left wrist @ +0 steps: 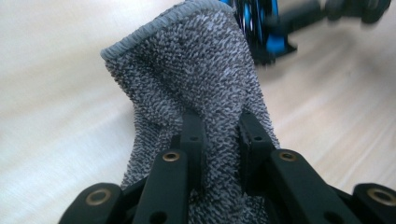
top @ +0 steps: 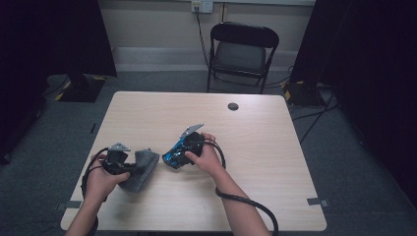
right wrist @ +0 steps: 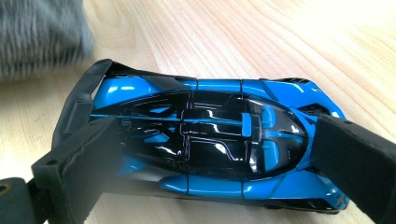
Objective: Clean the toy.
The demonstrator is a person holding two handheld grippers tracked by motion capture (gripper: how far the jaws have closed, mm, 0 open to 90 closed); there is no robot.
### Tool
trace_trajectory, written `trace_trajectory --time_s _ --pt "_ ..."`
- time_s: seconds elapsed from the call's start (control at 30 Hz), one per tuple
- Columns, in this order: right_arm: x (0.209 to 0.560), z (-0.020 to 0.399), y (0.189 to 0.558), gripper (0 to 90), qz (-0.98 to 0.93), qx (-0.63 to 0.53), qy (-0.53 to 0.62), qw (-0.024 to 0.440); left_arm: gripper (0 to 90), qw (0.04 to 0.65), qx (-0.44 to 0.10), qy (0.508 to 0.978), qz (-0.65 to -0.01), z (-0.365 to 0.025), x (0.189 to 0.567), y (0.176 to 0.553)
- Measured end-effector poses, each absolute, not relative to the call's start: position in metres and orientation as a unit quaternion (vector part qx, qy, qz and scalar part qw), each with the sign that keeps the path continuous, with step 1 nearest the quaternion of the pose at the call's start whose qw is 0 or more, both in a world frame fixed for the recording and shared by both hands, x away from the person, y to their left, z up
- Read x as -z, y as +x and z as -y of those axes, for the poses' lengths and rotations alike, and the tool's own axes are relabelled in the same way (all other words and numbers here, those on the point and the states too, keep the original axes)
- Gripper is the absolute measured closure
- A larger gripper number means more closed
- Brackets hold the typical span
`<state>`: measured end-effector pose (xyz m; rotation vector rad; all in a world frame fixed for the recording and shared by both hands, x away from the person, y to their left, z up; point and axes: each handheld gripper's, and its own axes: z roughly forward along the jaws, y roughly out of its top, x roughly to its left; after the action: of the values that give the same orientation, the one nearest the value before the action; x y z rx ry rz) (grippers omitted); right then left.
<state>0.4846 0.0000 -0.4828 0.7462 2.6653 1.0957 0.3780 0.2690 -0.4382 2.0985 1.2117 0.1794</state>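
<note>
A grey terry cloth [top: 141,168] hangs from my left gripper [top: 129,169] just above the wooden table [top: 265,147]. In the left gripper view the cloth [left wrist: 187,74] is pinched between the two black jaws of that gripper [left wrist: 219,135]. A blue and black toy car [top: 176,155] sits at the table's middle, held by my right gripper [top: 182,152]. Seen from the right gripper view, the car [right wrist: 210,140] lies lengthwise between the jaws, one pressing near its tail and the other near its nose. The cloth's edge [right wrist: 37,32] shows blurred at the upper left there.
A small dark round hole [top: 233,106] marks the table's far side. A black folding chair [top: 242,51] stands behind the table. Cables trail from both grippers over the near table edge.
</note>
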Motion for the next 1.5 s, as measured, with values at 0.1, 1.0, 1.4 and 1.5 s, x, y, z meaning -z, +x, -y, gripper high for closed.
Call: trace_trajectory --time_s 0.1,1.0,1.4,1.5 --pt "0.483 0.000 0.485 1.1 -0.892 -0.369 0.250 0.081 75.5 0.355 -0.077 0.810 -0.461 -0.269 0.428 0.388" --pt "0.484 0.001 0.484 1.1 -0.890 -0.371 0.251 0.082 74.8 0.357 -0.120 0.813 -0.443 -0.210 0.427 0.487" --pt "0.484 0.001 0.484 1.1 -0.890 -0.372 0.249 0.083 73.1 0.328 -0.129 0.821 -0.450 -0.178 0.464 0.511" --pt "0.483 0.001 0.484 1.1 -0.891 -0.370 0.251 0.082 72.3 0.326 -0.133 0.819 -0.452 -0.175 0.470 0.513"
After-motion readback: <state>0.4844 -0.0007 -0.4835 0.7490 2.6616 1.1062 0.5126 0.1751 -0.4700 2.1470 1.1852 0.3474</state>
